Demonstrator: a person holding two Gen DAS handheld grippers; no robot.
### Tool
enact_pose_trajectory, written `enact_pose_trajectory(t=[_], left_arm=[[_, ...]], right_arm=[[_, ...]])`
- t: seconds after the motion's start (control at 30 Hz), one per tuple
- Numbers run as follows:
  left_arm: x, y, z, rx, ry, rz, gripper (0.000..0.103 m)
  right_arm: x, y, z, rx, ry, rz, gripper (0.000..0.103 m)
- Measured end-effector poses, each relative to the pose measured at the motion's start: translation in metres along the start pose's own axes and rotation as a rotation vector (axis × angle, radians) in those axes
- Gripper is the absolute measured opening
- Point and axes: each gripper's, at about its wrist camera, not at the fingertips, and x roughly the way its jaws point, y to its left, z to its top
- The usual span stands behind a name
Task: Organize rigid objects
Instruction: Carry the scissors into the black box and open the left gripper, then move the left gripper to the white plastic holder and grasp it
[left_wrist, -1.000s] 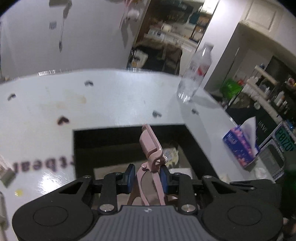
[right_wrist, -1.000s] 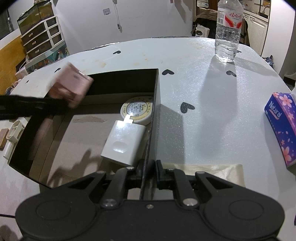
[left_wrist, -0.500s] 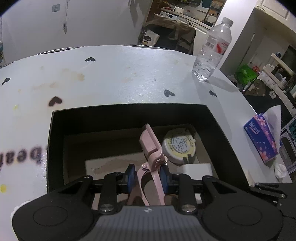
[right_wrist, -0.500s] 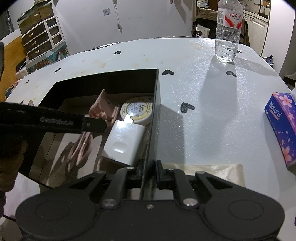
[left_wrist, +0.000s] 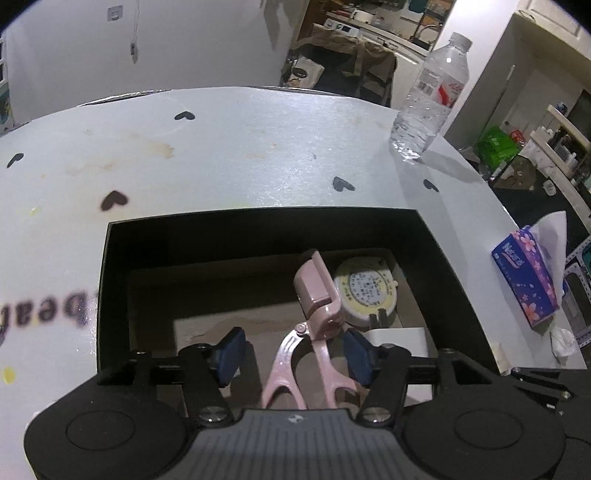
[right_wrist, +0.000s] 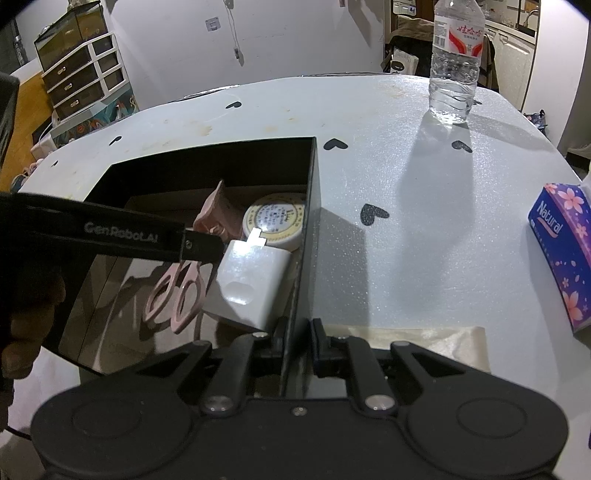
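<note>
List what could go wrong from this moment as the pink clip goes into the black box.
1. The left tool is opening with the pink clip between its fingers; the right-hand pad looks close to it, so pulling back might drag it.
2. The clip stands tilted beside the round tin and white charger; it may topple onto them.
3. The right tool pinches the black box by its thin wall; pushing could tip it.
</note>
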Motion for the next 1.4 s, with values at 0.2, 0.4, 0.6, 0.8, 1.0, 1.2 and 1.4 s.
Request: enact_pose_trajectory(t=[0.2, 0.4, 0.6, 0.8, 1.0, 1.2, 1.4], left_arm=[[-0.013, -0.011, -0.005, 0.068, -0.036, -0.019, 0.084], [-0.031, -0.020, -0.006, 0.106, -0.085, -0.020, 0.097], [-0.055, -0.025, -0.008, 0.133, -0.144, -0.016, 0.101], [-0.074, -0.025, -0.014, 0.147, -0.177, -0.024, 0.103], [-0.088, -0.023, -0.023, 0.173, -0.214, -0.006, 0.103], [-0.102, -0.003, -0.033, 0.138, -0.241, 0.005, 0.103], [-0.115, 0.036, -0.048, 0.061, -0.269, 0.090, 0.103]], right_arm=[[0.000, 0.000, 0.000, 0.001, 0.000, 0.000, 0.013], [0.000, 0.000, 0.000, 0.000, 0.000, 0.000, 0.013], [0.000, 0.000, 0.000, 0.000, 0.000, 0.000, 0.013], [0.000, 0.000, 0.000, 0.002, -0.002, 0.001, 0.013], [0.000, 0.000, 0.000, 0.003, -0.002, 0.001, 0.013], [0.000, -0.001, -0.001, 0.007, -0.007, 0.002, 0.013], [0.000, -0.001, -0.001, 0.008, -0.008, 0.003, 0.013]])
